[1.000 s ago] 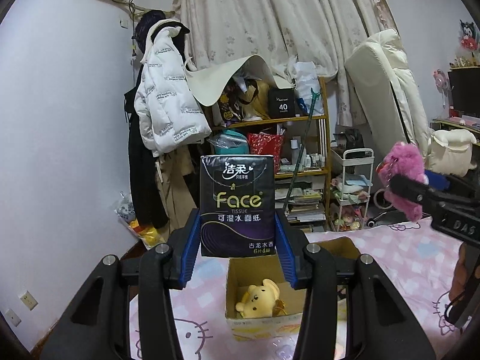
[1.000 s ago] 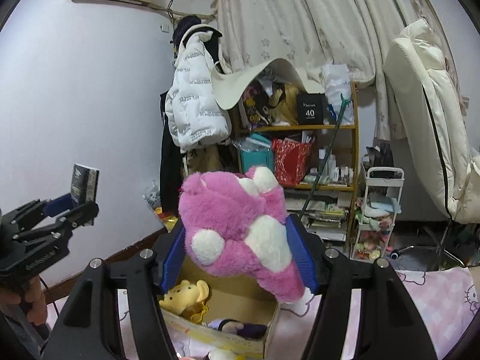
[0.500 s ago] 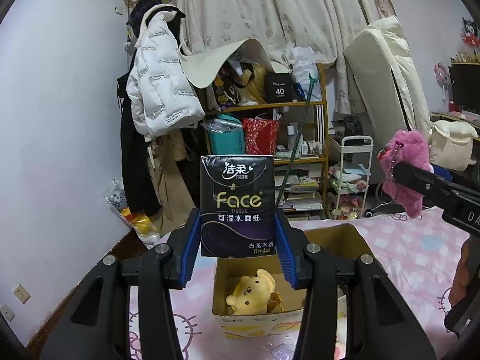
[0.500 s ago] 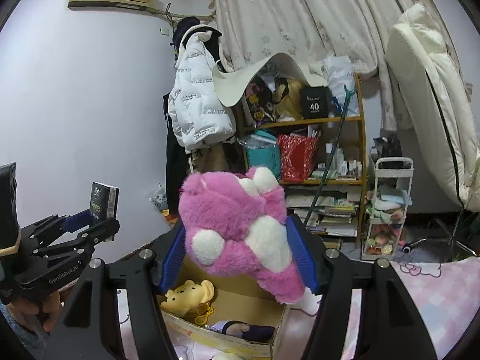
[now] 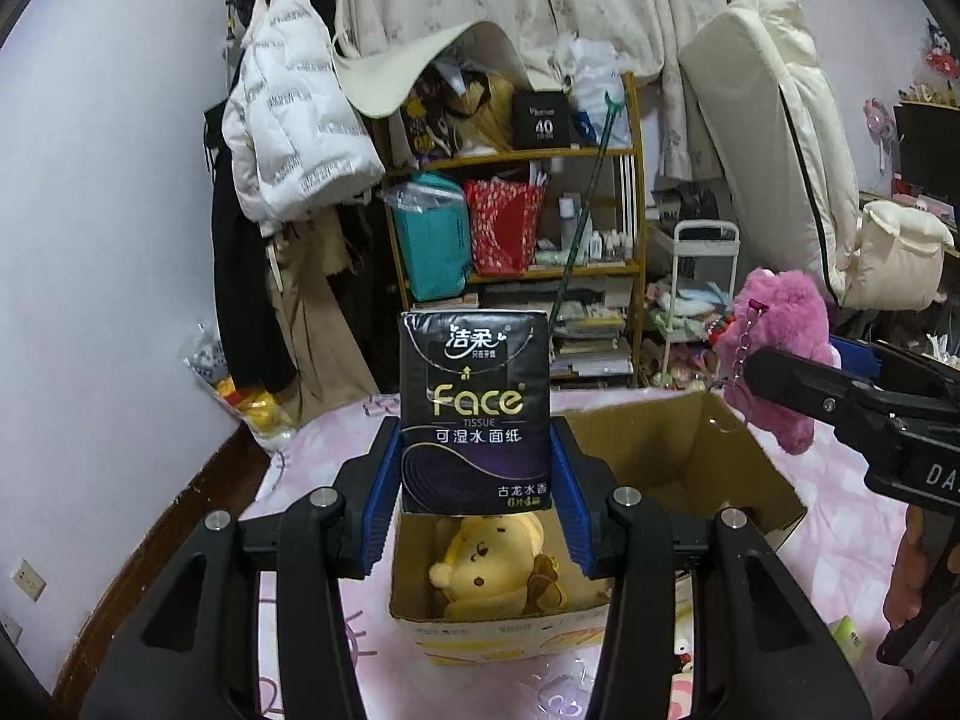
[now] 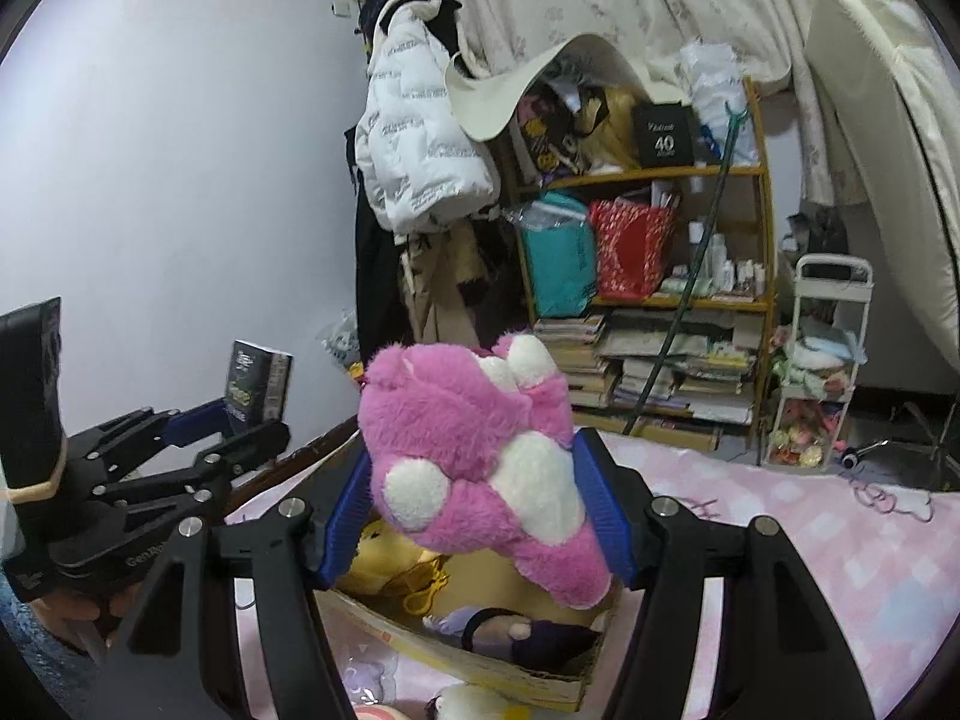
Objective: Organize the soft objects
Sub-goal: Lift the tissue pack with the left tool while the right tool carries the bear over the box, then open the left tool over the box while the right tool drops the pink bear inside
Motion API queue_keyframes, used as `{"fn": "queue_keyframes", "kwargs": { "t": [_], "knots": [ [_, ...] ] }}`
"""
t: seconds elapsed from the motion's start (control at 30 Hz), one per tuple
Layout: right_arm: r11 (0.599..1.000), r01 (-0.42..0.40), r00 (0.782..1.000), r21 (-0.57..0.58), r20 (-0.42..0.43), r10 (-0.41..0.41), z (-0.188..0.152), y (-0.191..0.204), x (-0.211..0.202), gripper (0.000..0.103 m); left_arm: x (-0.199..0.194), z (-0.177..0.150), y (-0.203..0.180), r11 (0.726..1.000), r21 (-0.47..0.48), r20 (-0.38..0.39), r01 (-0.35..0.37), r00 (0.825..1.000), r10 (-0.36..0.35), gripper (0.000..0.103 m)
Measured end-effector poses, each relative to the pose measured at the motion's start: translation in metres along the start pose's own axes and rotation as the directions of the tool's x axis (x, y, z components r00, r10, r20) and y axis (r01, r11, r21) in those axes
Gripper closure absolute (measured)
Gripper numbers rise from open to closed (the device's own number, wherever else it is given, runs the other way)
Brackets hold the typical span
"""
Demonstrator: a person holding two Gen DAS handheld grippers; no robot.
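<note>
Your left hand-held gripper [image 5: 475,474] is clamped on a tissue pack [image 5: 475,411], its blue pads pressing both sides of the pack's lower half. The pack stands upright and is black with purple swirls, gold "Face" lettering, and white Chinese characters above and below. You hold it in the air over the near end of an open cardboard box [image 5: 708,450] that sits on a bed with a pink checked sheet [image 5: 840,516]. In the box lies a yellow plush [image 5: 480,564], face up, with a small brown charm beside it. Your right hand-held gripper [image 6: 474,498] grips a pink plush [image 6: 474,456], fluffy, with white patches on its paws and snout; its body bulges above the pads and one leg hangs below them over the box [image 6: 480,654]. From the right wrist view, the box also holds a dark purple soft item [image 6: 516,630] next to the yellow plush [image 6: 384,558]. From the left wrist view, the pink plush [image 5: 774,342] hangs at the right, above the box's far right corner, with a small chain dangling from it.
</note>
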State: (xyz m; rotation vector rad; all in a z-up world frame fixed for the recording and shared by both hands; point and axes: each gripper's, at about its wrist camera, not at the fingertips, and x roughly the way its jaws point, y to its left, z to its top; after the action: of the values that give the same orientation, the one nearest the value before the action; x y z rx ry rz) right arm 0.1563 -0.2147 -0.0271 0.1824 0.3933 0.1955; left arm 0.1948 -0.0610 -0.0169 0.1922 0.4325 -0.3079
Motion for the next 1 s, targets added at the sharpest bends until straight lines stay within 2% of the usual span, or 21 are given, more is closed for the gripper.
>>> {"fn": "queue_keyframes", "kwargs": {
  "t": [0.2, 0.33, 0.4, 0.47, 0.53, 0.57, 0.67, 0.73, 0.8, 1.0],
  "knots": [
    [1.000, -0.015, 0.997, 0.027, -0.070, 0.017, -0.013, -0.004, 0.017, 0.035, 0.014, -0.016, -0.003, 0.999, 0.039, -0.081, 0.002, 0.997, 0.001, 0.057],
    [0.999, -0.020, 0.994, 0.050, -0.107, 0.026, -0.018, -0.009, 0.025, 0.034, 0.016, -0.019, -0.004, 0.999, 0.040, -0.090, 0.005, 0.996, -0.002, 0.056],
    [0.998, -0.020, 0.993, 0.056, -0.113, 0.027, -0.019, -0.011, 0.025, 0.034, 0.015, -0.020, -0.005, 0.999, 0.044, -0.087, -0.001, 0.996, 0.005, 0.049],
    [0.998, -0.018, 0.994, 0.061, -0.106, 0.024, -0.019, -0.013, 0.023, 0.033, 0.014, -0.021, -0.006, 0.999, 0.052, -0.082, -0.007, 0.997, 0.011, 0.045],
    [0.998, -0.012, 0.995, 0.068, -0.102, 0.018, -0.018, -0.015, 0.022, 0.019, 0.013, -0.023, -0.006, 0.999, 0.049, -0.091, -0.009, 0.996, 0.013, 0.042],
    [0.997, -0.007, 0.996, 0.075, -0.092, 0.014, -0.018, -0.016, 0.020, 0.014, 0.012, -0.024, -0.006, 0.999, 0.044, -0.095, -0.014, 0.995, 0.019, 0.036],
    [0.996, -0.007, 0.996, 0.088, -0.092, 0.015, -0.018, -0.018, 0.014, 0.012, 0.008, -0.027, -0.006, 0.999, 0.036, -0.097, -0.030, 0.995, 0.034, 0.031],
    [0.996, -0.006, 0.992, 0.086, -0.122, 0.017, -0.019, -0.018, 0.014, 0.001, 0.006, -0.028, -0.007, 0.998, 0.036, -0.113, -0.042, 0.993, 0.046, 0.022],
    [0.995, -0.004, 0.992, 0.097, -0.128, 0.017, -0.022, -0.020, 0.009, 0.000, 0.000, -0.030, -0.006, 0.998, 0.033, -0.110, -0.062, 0.992, 0.065, 0.011],
    [0.994, 0.027, 0.986, 0.103, -0.168, -0.009, -0.028, -0.024, -0.005, 0.000, -0.022, -0.036, -0.006, 0.998, 0.039, -0.127, -0.056, 0.990, 0.060, 0.007]
  ]
}}
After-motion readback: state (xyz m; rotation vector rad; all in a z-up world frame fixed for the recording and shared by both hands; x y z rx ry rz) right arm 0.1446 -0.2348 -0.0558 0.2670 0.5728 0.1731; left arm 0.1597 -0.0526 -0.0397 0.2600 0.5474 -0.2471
